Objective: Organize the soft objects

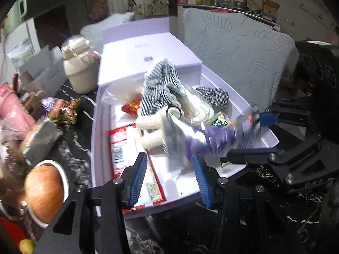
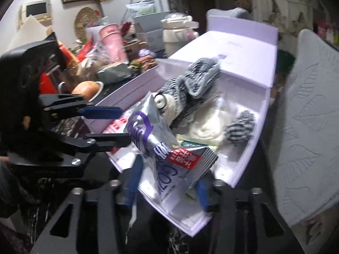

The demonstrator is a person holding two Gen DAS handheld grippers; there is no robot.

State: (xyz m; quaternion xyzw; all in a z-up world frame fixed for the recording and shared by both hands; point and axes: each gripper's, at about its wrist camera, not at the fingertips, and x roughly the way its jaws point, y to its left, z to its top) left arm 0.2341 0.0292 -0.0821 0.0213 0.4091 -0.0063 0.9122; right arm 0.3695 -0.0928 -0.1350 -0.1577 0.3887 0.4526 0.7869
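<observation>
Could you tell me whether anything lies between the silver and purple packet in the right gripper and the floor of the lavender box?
The right gripper holds the silver-purple packet over the lavender box. The plush toy lies partly beneath it; bare floor shows nearer.

Both fisheye views bend hard at the edges, with black corners. Indoor light is dim and cool. The lavender box (image 1: 118, 67) glares pale, the silver snack bag (image 1: 203, 135) smears with motion blur, and the dark counter (image 1: 74, 154) lies in shadow.
</observation>
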